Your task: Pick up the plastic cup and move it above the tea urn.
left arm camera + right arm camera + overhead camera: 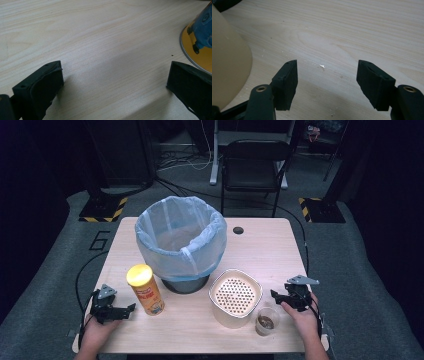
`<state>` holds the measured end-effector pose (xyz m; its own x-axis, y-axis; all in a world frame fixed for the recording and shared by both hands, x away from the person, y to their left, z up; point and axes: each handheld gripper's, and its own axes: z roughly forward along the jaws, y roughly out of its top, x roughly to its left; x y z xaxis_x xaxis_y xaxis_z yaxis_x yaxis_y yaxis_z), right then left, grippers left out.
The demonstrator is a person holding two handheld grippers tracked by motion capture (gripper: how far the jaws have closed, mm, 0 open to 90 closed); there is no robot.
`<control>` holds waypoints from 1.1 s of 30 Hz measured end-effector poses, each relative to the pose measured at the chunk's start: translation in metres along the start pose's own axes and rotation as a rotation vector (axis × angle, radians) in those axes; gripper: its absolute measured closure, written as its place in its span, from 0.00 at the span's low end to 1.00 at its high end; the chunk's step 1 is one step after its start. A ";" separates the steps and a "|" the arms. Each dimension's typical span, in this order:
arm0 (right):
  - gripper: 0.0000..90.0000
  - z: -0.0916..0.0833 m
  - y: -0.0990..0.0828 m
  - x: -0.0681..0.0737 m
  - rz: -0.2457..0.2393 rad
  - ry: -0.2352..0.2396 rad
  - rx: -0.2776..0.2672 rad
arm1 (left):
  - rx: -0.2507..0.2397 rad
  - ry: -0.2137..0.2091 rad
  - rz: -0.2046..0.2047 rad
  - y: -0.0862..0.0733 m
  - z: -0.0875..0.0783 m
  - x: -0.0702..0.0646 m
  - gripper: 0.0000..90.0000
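At lower left of the high view we hold the left gripper (131,307) close to the table's (270,232) near edge, its jaws wide with bare wood between them; its own view shows the same gap. Just right of it stands the can (145,290), upright, long axis vertical, yellow lid up, leaning slightly in the picture; its base rim (197,45) sits at the right edge of the left gripper view, close to the right jaw but apart from it. Behind the can, at the centre, the lined bin (181,242) takes much of the tabletop's middle. Right of the bin's foot sits the cream tub (235,298) with its perforated insert, and the small cup (266,321) stands just beside it toward the lower right. Our right gripper (274,294) hovers just right of the tub and above the cup, pointing left; its jaws stand partly open on nothing, crumbs on the wood between them, and the tub's wall (227,62) fills that view's left side. Open wood lies along the far edge and the right margin.
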<state>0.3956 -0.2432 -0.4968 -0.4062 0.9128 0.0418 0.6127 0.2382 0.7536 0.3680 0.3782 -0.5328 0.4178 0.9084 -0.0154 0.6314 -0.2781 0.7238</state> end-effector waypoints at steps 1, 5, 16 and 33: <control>0.37 -0.002 0.002 0.001 0.003 0.009 -0.004 | -0.002 0.001 0.002 0.000 0.000 0.000 0.00; 0.36 -0.006 0.004 0.002 0.006 0.019 -0.004 | 0.000 0.000 0.000 0.000 0.000 0.000 0.00; 0.36 -0.029 0.015 0.008 0.014 0.066 -0.051 | -0.005 0.002 0.004 0.000 0.000 0.000 0.00; 0.36 -0.051 0.018 0.025 -0.059 0.109 -0.062 | -0.005 0.003 0.004 0.000 0.000 0.000 0.00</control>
<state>0.3615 -0.2329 -0.4486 -0.5134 0.8557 0.0649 0.5441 0.2661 0.7957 0.3680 0.3782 -0.5330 0.4184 0.9082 -0.0102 0.6263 -0.2803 0.7274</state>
